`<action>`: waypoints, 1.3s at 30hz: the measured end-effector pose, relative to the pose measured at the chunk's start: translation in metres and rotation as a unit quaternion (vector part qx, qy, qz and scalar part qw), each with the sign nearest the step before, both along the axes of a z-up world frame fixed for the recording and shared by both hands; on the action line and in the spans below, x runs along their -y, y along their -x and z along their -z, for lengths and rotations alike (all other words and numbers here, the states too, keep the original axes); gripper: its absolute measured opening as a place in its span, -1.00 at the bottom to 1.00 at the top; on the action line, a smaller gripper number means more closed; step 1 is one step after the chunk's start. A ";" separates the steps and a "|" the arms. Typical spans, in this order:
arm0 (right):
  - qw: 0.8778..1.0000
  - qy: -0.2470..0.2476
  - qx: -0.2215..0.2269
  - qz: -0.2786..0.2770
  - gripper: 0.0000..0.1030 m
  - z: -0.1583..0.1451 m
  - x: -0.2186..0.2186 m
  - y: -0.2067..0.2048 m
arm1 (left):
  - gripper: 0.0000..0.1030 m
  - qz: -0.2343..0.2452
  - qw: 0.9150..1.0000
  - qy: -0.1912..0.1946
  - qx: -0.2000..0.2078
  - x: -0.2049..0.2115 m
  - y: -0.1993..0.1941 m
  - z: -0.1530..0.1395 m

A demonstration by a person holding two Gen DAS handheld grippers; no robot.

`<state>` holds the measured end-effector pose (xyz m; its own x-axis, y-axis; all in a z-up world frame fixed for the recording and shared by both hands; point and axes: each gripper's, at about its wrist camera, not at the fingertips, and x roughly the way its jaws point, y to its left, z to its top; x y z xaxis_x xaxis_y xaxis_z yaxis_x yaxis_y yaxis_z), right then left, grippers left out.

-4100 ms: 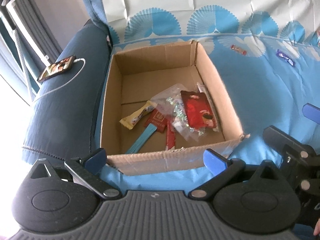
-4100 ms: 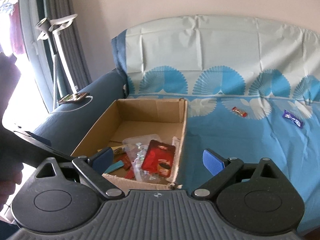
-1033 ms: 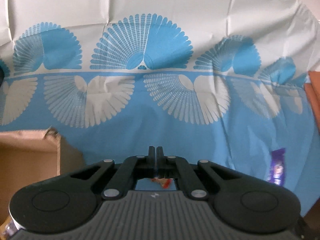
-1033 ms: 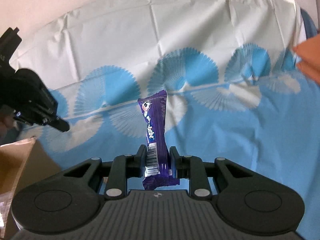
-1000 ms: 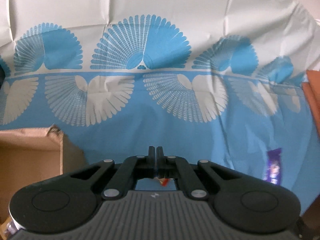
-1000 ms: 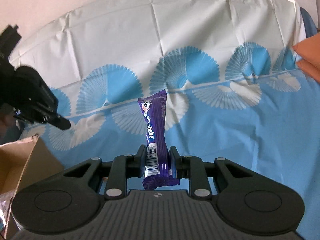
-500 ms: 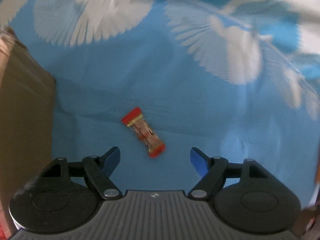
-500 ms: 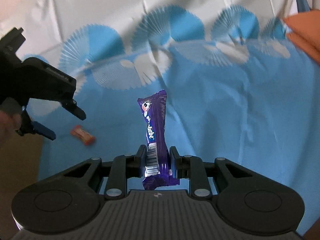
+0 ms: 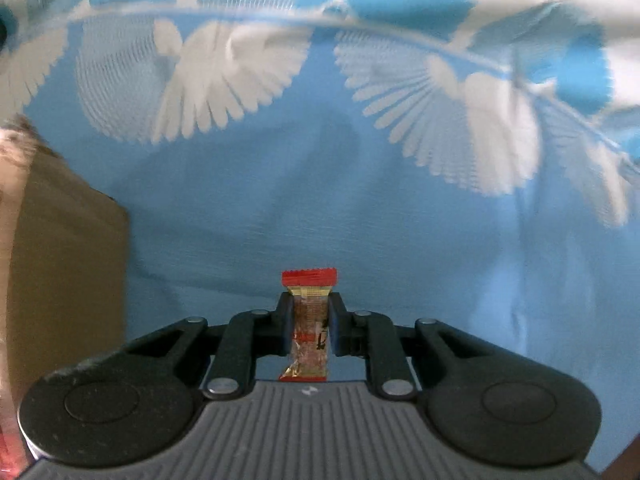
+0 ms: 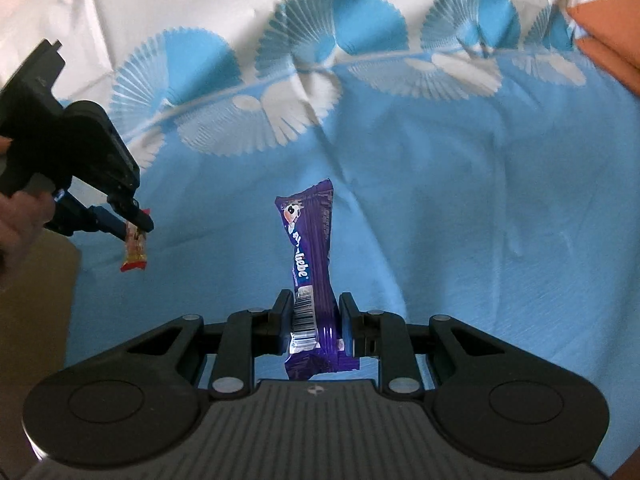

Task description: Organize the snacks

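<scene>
At about nine o'clock in the left wrist view stood the cardboard box [image 9: 68,264], only its outer wall and a frayed top corner showing. The blue patterned cloth [image 9: 400,220] filled everything from there round to three o'clock. At six o'clock the left gripper [image 9: 309,330] had just been closing, and its jaws now pressed on the small red-and-gold snack packet [image 9: 309,320], whose red crimped end stuck up at twelve o'clock from the fingertips. The right wrist view showed the same packet hanging clear of the cloth at nine o'clock, just beside the box edge, with a person's hand [image 10: 20,216] on the gripper body.

Further right, at six o'clock in that view, the right gripper [image 10: 315,322] was nearly closed on the purple snack bar [image 10: 310,264], gripped near its barcode end with the rest standing up toward twelve. An orange object [image 10: 608,32] sat at two o'clock.

Both pickups appeared finished, so the step in hand looked like the carry to the box. The next move would call for taking each gripper toward nine o'clock, clearing the box wall, and letting go only above the open interior, one at a time to avoid a clash.
</scene>
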<state>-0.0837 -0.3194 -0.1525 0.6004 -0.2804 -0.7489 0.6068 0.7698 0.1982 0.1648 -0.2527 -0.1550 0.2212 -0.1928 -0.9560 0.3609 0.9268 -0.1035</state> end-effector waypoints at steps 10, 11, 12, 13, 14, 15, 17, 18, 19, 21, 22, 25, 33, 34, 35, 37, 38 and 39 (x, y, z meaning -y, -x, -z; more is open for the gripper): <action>0.989 0.032 0.129 -0.068 -0.49 -0.119 -0.097 0.045 | -0.63 0.084 0.984 0.080 0.134 -0.129 0.104 -0.165; 0.986 0.033 0.144 -0.079 -0.49 -0.131 -0.109 0.049 | -0.63 0.086 0.982 0.087 0.143 -0.143 0.114 -0.177; 0.983 0.034 0.157 -0.090 -0.49 -0.141 -0.121 0.053 | -0.63 0.089 0.979 0.093 0.156 -0.165 0.129 -0.191; 0.980 0.033 0.168 -0.101 -0.49 -0.150 -0.133 0.057 | -0.63 0.092 0.977 0.097 0.166 -0.181 0.140 -0.200; 0.977 0.033 0.178 -0.113 -0.49 -0.159 -0.146 0.061 | -0.63 0.091 0.975 0.098 0.180 -0.201 0.154 -0.210; 0.973 0.034 0.187 -0.130 -0.49 -0.167 -0.161 0.065 | -0.63 0.088 0.973 0.096 0.191 -0.217 0.164 -0.218; 0.967 0.035 0.196 -0.157 -0.49 -0.177 -0.186 0.072 | -0.63 0.076 0.972 0.091 0.204 -0.250 0.182 -0.229; 0.964 0.035 0.199 -0.174 -0.49 -0.181 -0.202 0.076 | -0.63 0.068 0.971 0.086 0.210 -0.267 0.191 -0.231; 0.961 0.034 0.200 -0.188 -0.49 -0.184 -0.213 0.078 | -0.63 0.062 0.972 0.080 0.214 -0.284 0.199 -0.233; 0.956 0.035 0.197 -0.215 -0.49 -0.189 -0.240 0.085 | -0.63 0.048 0.973 0.068 0.216 -0.317 0.213 -0.231; 0.954 0.038 0.191 -0.229 -0.49 -0.188 -0.253 0.089 | -0.63 0.042 0.974 0.062 0.213 -0.333 0.218 -0.228; 0.951 0.041 0.172 -0.253 -0.49 -0.185 -0.285 0.095 | -0.63 0.028 0.977 0.047 0.205 -0.372 0.232 -0.216; 0.952 0.058 0.143 -0.266 -0.49 -0.188 -0.328 0.096 | -0.63 0.011 0.979 0.055 0.198 -0.425 0.254 -0.202; 0.951 0.062 0.141 -0.268 -0.49 -0.189 -0.331 0.096 | -0.63 0.010 0.978 0.060 0.200 -0.428 0.255 -0.203; 0.950 0.066 0.139 -0.271 -0.49 -0.190 -0.335 0.098 | -0.63 0.009 0.977 0.063 0.202 -0.429 0.256 -0.204; 0.948 0.074 0.136 -0.277 -0.49 -0.190 -0.342 0.098 | -0.63 0.008 0.976 0.070 0.205 -0.433 0.255 -0.205; 0.948 0.077 0.135 -0.278 -0.49 -0.189 -0.344 0.096 | -0.63 0.007 0.976 0.071 0.205 -0.434 0.255 -0.205; 0.948 0.079 0.134 -0.279 -0.49 -0.190 -0.345 0.096 | -0.63 0.006 0.976 0.073 0.204 -0.436 0.254 -0.205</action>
